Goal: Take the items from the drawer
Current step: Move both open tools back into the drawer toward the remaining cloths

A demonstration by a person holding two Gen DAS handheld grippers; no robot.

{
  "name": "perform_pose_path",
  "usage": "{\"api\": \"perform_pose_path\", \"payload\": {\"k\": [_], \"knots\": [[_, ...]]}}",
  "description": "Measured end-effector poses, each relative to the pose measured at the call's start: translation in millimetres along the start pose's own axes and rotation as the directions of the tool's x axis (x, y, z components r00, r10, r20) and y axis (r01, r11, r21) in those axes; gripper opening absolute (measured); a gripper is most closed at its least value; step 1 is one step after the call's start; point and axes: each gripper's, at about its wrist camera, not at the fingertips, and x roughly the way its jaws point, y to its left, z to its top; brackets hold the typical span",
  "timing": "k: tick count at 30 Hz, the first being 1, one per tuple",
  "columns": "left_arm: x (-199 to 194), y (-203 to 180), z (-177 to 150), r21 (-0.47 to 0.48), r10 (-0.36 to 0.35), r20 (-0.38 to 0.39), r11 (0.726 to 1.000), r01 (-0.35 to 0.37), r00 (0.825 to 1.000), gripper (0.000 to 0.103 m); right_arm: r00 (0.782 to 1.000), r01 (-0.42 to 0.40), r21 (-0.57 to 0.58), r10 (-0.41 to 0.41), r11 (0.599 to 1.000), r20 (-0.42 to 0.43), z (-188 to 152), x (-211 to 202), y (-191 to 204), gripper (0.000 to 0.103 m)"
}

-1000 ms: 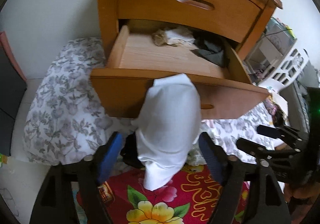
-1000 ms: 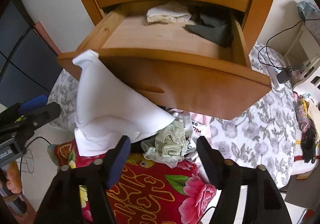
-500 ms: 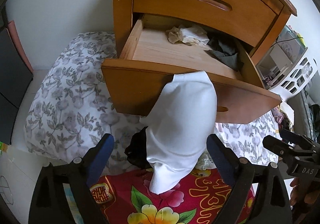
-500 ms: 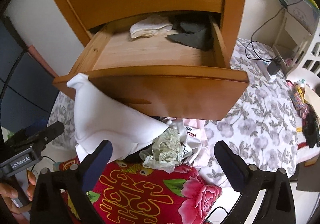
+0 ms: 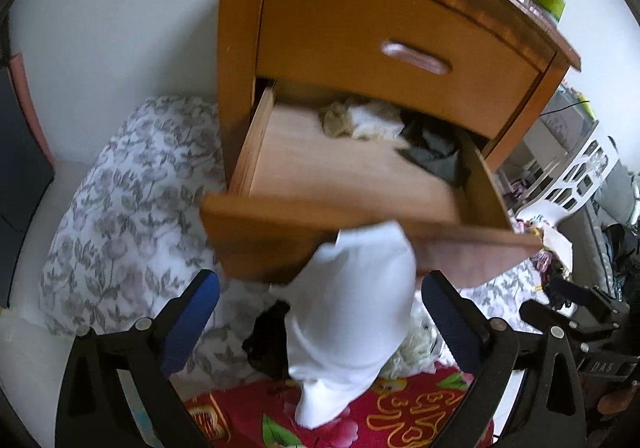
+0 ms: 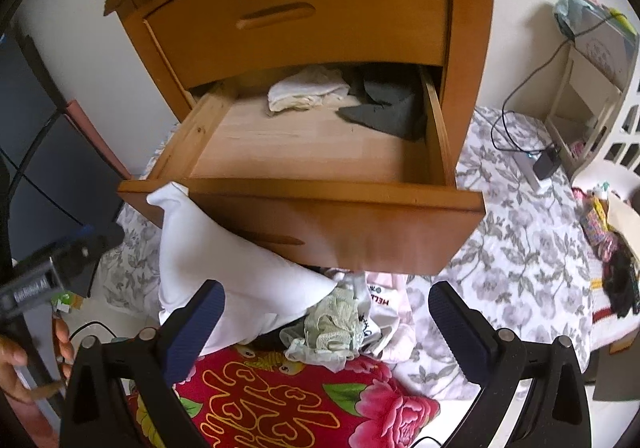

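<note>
Over the front of the pulled-out wooden drawer [image 6: 304, 203] hangs a white cloth [image 6: 208, 256], free of both grippers: left gripper [image 5: 320, 312] just opened wide, right gripper [image 6: 326, 316] spread wide.

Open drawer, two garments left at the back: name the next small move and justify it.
Probably reach the right gripper in for the cream garment. Both grippers stand open and empty, their jaws just opened; the white cloth already drapes off the drawer front, and the dark garment lies beside it.
</note>
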Motion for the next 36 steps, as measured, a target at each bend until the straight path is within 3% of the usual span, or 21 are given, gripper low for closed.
{"api": "perform_pose_path", "payload": {"k": [10,16,21,27,34,36], "knots": [[-6.6,-19.9,66.7,0.129,-0.037,0.097,0.991,0.024,0.995,0.101,0.998,-0.020,-0.050,0.023,0.999,0.062,44.7,-15.8,2.7,0.103],[8.4,-25.6,99.2,0.155,0.031,0.072,0.987,-0.042,0.997,0.101,0.996,-0.020,-0.072,0.027,0.997,0.088,81.6,-21.0,0.2,0.103],[41.5,-24.8,116.0,0.155,0.051,-0.025,0.987,-0.047,0.998,0.101,0.997,0.011,-0.118,-0.002,0.993,0.080,110.1,-10.9,0.0,0.103],[88.5,-24.3,125.9,0.137,0.076,-0.126,0.989,-0.058,0.989,0.101,0.999,0.051,-0.158,-0.054,0.986,-0.009,127.3,31.9,-10.4,0.103],[122.5,-32.9,139.7,0.132,0.081,-0.165,0.989,-0.059,0.983,0.100,0.994,0.076,-0.239,-0.094,0.968,-0.061,142.0,69.3,-20.4,0.102],[130.6,-33.3,140.7,0.125,0.085,-0.173,0.990,-0.063,0.981,0.100,0.992,0.089,-0.286,-0.110,0.954,-0.059,146.3,76.5,-21.9,0.097]]}}
